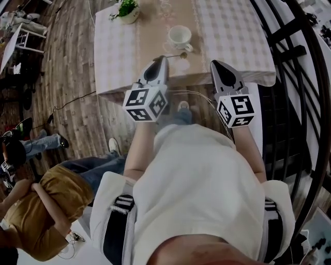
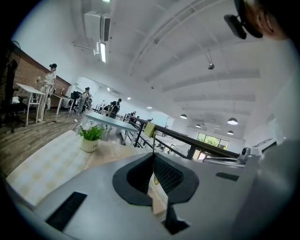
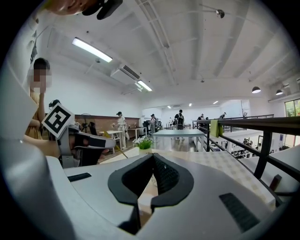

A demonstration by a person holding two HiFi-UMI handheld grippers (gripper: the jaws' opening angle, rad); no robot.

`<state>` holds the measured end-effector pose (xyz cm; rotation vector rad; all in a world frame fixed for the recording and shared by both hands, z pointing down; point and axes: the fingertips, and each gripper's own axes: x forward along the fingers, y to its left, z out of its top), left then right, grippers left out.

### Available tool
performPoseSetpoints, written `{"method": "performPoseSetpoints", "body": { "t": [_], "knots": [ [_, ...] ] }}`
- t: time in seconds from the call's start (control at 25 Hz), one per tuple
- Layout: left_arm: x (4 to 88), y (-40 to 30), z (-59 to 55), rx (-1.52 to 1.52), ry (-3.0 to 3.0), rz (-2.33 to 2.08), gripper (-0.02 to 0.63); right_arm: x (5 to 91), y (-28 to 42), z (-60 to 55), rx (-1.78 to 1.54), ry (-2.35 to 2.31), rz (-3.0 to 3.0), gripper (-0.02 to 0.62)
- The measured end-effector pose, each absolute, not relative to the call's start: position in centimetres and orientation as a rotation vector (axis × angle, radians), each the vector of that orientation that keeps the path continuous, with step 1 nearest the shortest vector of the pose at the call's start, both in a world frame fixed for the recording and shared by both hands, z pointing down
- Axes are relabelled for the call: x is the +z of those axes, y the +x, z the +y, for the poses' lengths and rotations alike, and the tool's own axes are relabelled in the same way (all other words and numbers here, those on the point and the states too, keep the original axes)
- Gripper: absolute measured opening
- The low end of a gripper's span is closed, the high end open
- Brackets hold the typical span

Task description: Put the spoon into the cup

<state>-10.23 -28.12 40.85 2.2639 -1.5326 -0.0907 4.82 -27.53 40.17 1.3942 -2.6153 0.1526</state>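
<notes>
Spoon: small thin metal spoon [image 1: 177, 54] lies flat on the checked-cloth table [image 1: 232, 31], just in front of the cup and near its handle; not in the cup.
Cup: white ceramic cup with a handle [image 1: 179, 36] stands upright on the beige strip down the middle of the cloth.
Left gripper: grey left gripper [image 1: 164, 58] [image 2: 153, 155] has its jaws closed tip to tip with nothing between them; its tip is over the table's near edge, close to the spoon.
Right gripper: grey right gripper [image 1: 214, 63] [image 3: 152, 157] has its jaws together and empty, to the right of the spoon and apart from it.
Head view only: shows the spoon and cup; neither can be made out in the gripper views.
Gripper views: both show the green plant in a white pot [image 1: 126, 9] [image 2: 90, 137] [image 3: 143, 143] at the far end of the table.
Right gripper view only: shows the left gripper's marker cube [image 3: 57, 119] at its left.
Railing: black metal railing [image 1: 289, 46] [image 3: 262, 124] runs along the right side of the table.
</notes>
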Motion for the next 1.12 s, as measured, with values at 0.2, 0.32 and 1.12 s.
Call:
{"method": "performPoseSetpoints", "body": {
  "t": [0.2, 0.32, 1.12],
  "knots": [
    [41.6, -10.8, -32.5, -0.075, 2.247, -1.52, 0.005, 41.1, 4.6, -31.1, 0.186, 1.402, -2.593, 0.0],
    [42.4, -10.9, -34.8, -0.067, 2.237, -1.507, 0.005, 41.7, 4.6, -33.1, 0.198, 1.408, -2.578, 0.0],
    [51.0, -10.4, -44.1, 0.103, 2.139, -1.393, 0.005, 46.8, 4.2, -39.7, 0.354, 1.43, -2.451, 0.0]
  ]
}}
